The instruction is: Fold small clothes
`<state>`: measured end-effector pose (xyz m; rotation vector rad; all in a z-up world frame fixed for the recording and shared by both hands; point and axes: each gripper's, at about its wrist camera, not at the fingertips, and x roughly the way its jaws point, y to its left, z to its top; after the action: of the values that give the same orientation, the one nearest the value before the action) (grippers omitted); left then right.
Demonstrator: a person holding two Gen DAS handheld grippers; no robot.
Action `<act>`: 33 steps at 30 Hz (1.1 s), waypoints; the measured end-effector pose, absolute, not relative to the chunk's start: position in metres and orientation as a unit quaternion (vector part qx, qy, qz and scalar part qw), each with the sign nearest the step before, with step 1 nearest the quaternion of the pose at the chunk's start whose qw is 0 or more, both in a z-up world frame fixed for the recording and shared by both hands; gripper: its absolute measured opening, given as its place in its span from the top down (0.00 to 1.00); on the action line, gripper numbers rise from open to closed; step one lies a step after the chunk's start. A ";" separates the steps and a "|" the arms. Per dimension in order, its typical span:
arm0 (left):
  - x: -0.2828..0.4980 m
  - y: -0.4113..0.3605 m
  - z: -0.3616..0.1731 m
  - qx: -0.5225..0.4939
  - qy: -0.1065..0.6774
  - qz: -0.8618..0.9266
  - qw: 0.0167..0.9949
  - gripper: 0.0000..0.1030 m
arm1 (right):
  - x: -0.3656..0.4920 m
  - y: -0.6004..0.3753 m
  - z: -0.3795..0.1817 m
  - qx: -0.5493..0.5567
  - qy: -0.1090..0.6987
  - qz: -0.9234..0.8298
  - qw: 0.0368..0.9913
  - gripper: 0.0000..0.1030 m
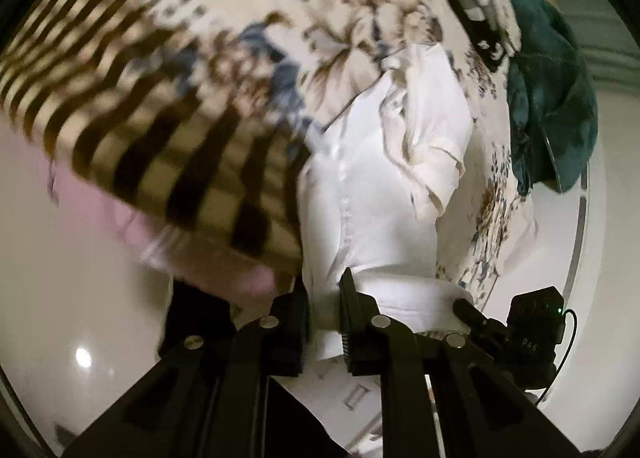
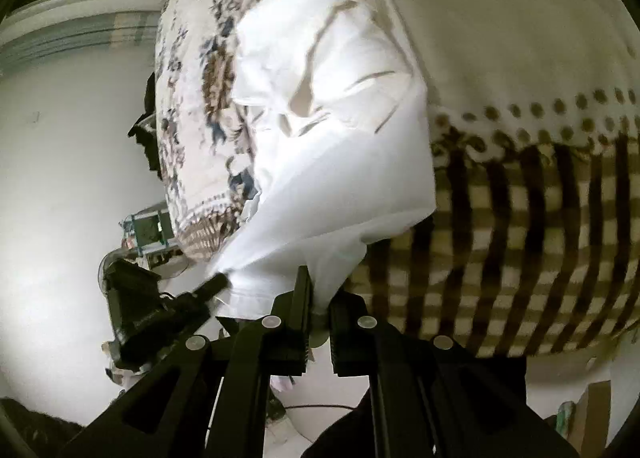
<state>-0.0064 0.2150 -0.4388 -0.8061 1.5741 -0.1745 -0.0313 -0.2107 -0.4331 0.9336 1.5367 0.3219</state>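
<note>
Fingers (image 1: 348,298) of the left gripper (image 1: 324,298) are clamped on the hem of a white shirt (image 1: 376,186); fingers (image 2: 302,290) of the right gripper (image 2: 318,294) pinch another part of the same hem, so the shirt is held at its lower edge by both grippers, with cloth filling each gap. Largest in both views is a bedsheet (image 1: 224,10), cream with blue-brown flowers, a dotted border and a brown check band (image 1: 160,146); the shirt hangs or lies in front of it, and contact cannot be judged through the blur. The shirt shows a button placket and a rumpled short sleeve (image 1: 424,130). A dark teal cloth (image 1: 556,106) sits at the sheet's right edge in the left view. A pink cloth (image 1: 132,214) shows below the check band. A black object (image 1: 476,6) rests near the sheet's upper edge.
</note>
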 end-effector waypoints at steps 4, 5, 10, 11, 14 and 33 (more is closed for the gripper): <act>-0.024 0.214 -0.439 -0.380 0.700 -0.069 0.601 0.92 | -0.042 -0.222 -0.427 0.402 0.674 0.140 0.604 0.92; -0.022 0.209 -0.439 -0.377 0.700 -0.073 0.602 0.92 | -0.044 -0.226 -0.427 0.404 0.674 0.137 0.603 0.92; 0.006 0.201 -0.437 -0.384 0.686 -0.085 0.613 0.93 | -0.033 -0.239 -0.428 0.419 0.662 0.120 0.610 0.92; 0.020 0.199 -0.434 -0.388 0.677 -0.090 0.619 0.93 | -0.027 -0.242 -0.425 0.423 0.655 0.119 0.614 0.92; 0.070 0.187 -0.427 -0.406 0.648 -0.115 0.634 0.93 | 0.004 -0.252 -0.415 0.425 0.633 0.113 0.637 0.93; 0.269 0.166 -0.463 -0.369 0.588 -0.165 0.700 0.31 | 0.168 -0.326 -0.456 0.434 0.565 0.020 0.702 0.36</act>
<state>0.2694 0.1664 -0.4629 -0.8219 1.3104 -0.3664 0.1679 -0.3255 -0.4559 0.9651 1.2571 0.0448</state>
